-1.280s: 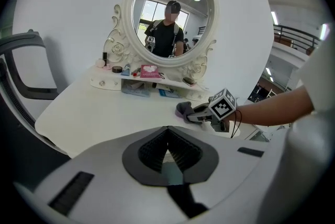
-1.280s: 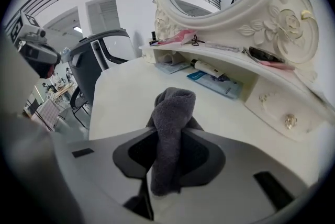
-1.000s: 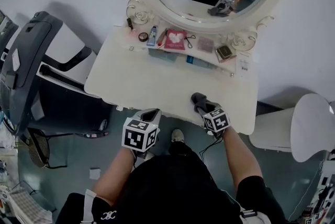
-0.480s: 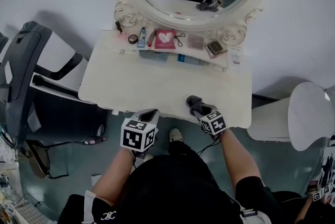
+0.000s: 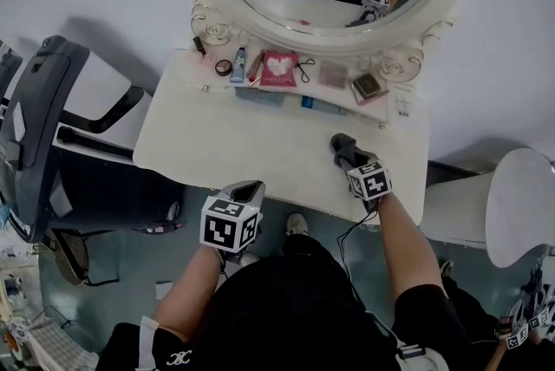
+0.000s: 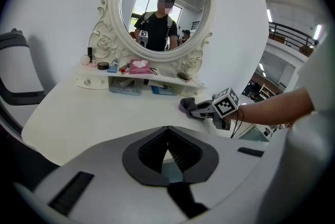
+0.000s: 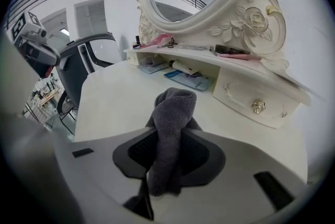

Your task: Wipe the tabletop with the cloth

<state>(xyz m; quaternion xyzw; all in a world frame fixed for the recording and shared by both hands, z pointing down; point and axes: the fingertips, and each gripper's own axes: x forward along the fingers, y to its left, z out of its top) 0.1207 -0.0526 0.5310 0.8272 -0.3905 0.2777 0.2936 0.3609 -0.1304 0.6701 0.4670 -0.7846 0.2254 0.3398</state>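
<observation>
While the right gripper (image 5: 346, 155) clamps the cloth (image 7: 170, 109), seemingly on the tabletop (image 5: 243, 135), most surface lies leftward; left gripper (image 5: 245, 190) closed, empty

My left gripper (image 5: 246, 189) hangs just off the near edge of the worktop (image 5: 260, 144). Its jaws are drawn together tip to tip, with nothing between them. My right gripper (image 5: 349, 156) sits further forward, over the worktop's right side. Its jaws are clamped on the grey cloth (image 7: 172, 108), which bunches up past the tips. My left forearm (image 5: 186, 291) is bare and angled inward. My right forearm (image 5: 401, 244) is bare and stretched forward.
</observation>
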